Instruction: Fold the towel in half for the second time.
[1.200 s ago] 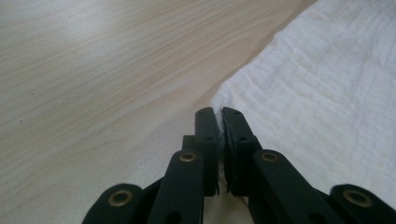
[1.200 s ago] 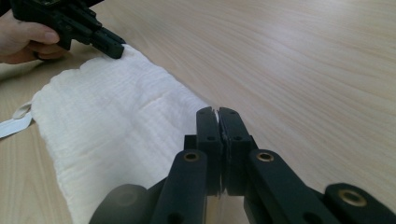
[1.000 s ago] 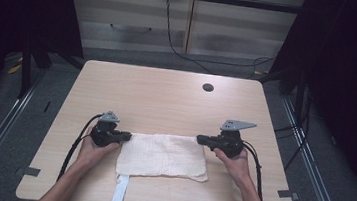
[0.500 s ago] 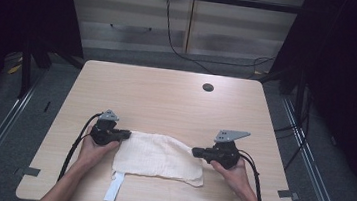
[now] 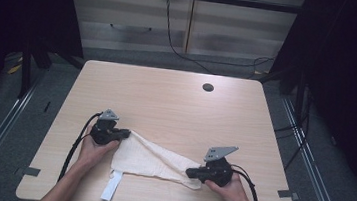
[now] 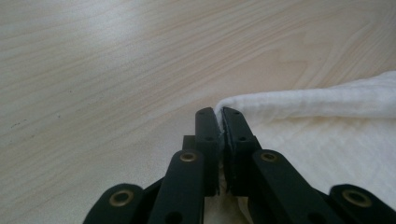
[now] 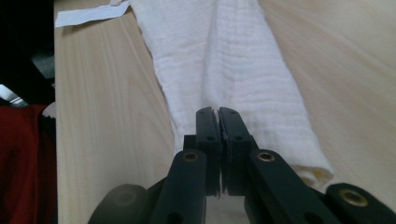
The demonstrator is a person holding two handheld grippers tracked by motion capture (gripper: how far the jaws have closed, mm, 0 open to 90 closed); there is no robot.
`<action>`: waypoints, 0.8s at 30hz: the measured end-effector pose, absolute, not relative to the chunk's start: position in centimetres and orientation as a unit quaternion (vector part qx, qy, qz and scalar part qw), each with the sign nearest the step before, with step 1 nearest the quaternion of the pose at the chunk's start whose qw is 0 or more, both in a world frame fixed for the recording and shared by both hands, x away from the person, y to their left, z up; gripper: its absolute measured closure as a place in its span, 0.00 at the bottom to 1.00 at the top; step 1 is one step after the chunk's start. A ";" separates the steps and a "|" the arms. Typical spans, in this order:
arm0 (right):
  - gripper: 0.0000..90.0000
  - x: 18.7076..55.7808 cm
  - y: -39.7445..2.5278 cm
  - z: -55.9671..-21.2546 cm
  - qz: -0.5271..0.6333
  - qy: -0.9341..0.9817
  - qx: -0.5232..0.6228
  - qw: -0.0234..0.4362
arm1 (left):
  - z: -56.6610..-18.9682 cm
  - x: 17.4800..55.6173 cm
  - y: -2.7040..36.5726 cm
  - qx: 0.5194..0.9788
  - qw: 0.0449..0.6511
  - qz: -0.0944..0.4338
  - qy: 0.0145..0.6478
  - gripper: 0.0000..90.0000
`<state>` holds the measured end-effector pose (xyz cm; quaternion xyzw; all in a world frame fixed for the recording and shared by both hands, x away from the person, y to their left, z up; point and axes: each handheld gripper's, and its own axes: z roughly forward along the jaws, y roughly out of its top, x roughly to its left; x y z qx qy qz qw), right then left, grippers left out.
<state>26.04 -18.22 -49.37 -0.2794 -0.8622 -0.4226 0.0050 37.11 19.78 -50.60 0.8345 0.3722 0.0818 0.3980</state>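
The desk (image 5: 166,104) has a light wood-grain top with rounded corners, and it stands on a grey floor (image 5: 29,115). At about 1 o'clock on the top, near the far edge, sits 1 small dark round hole (image 5: 208,87). A white cloth (image 5: 147,158) lies on the wood toward 6 o'clock, stretched slantwise from 8 o'clock to 5 o'clock, wider at its 8 o'clock end and bunched narrow at the other. A white strip (image 5: 111,186) trails from the cloth's near edge at 7 o'clock, lying flat right by the desk's front edge.
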 end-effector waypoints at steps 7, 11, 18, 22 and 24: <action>0.98 26.1 -17.5 -50.2 -0.405 -0.870 -0.280 0.024 | -50.4 37.0 19.8 0.835 0.399 0.082 0.370 0.95; 0.98 26.3 -17.4 -50.0 -0.397 -0.874 -0.280 0.014 | -49.9 37.0 20.1 0.822 0.422 0.081 0.374 0.95; 0.98 28.0 -17.9 -49.9 -0.387 -0.870 -0.305 -0.008 | -47.8 36.4 20.3 0.804 0.464 0.090 0.360 0.95; 0.98 28.9 -18.2 -49.8 -0.380 -0.868 -0.319 -0.012 | -46.4 35.8 20.0 0.798 0.488 0.093 0.341 0.95; 0.98 29.3 -18.3 -49.9 -0.379 -0.867 -0.323 -0.011 | -45.9 35.3 19.8 0.800 0.493 0.094 0.330 0.95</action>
